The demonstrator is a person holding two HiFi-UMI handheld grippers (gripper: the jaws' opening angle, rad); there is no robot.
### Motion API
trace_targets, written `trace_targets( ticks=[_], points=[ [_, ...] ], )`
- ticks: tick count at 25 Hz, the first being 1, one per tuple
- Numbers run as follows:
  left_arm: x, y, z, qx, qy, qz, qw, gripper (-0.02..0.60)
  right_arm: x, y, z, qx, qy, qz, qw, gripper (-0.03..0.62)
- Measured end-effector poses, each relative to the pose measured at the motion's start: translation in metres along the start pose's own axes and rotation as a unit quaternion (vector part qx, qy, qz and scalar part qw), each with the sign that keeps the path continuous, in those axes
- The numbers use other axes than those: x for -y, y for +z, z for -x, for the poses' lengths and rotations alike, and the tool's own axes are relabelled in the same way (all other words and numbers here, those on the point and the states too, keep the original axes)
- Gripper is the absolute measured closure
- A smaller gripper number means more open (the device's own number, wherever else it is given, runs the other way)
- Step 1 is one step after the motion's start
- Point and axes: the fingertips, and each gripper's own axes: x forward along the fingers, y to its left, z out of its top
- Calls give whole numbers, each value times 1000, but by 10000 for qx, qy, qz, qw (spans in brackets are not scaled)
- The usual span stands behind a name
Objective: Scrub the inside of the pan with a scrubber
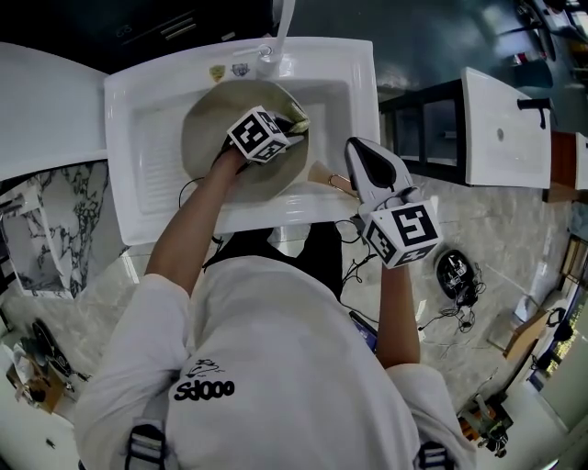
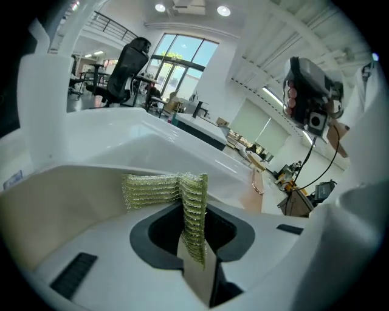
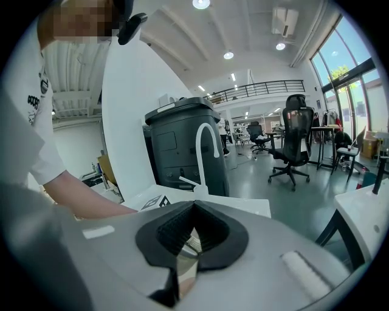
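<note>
A beige pan (image 1: 207,138) lies tilted in the white sink (image 1: 138,197). My left gripper (image 1: 290,125) reaches over the pan and is shut on a yellow-green mesh scrubber (image 1: 298,117), which rests against the pan's inside near its far right rim. In the left gripper view the scrubber (image 2: 193,212) stands folded between the jaws, over the pan's pale inner wall (image 2: 55,212). My right gripper (image 1: 355,162) is at the sink's front right corner, shut on the pan handle (image 1: 327,176). A pale strip of that handle (image 3: 184,252) shows between its jaws.
A white faucet (image 1: 283,20) rises at the back of the sink, above the pan. A white counter (image 1: 46,110) lies to the left and another white basin (image 1: 505,128) to the right. Cables and a black device (image 1: 457,275) lie on the floor.
</note>
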Motion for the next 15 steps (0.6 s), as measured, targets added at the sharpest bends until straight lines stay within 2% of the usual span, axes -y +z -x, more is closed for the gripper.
trace_targets(
  ticks=[3, 6, 10, 15],
  points=[
    [16, -13, -2, -342, -443, 14, 9984, 508, -2, -1, 2, -4, -12, 16, 10000, 586],
    [40, -29, -2, -722, -1039, -48, 9919, 508, -4, -2, 4, -8, -23, 28, 10000, 586],
    [73, -53, 5, -1321, -1795, -264, 9745, 508, -8, -2, 5, 8, -5, 46, 10000, 586],
    [91, -81, 22, -1898, -2353, -267, 9528, 508, -13, -6, 5, 10, 31, 54, 10000, 586]
  ],
)
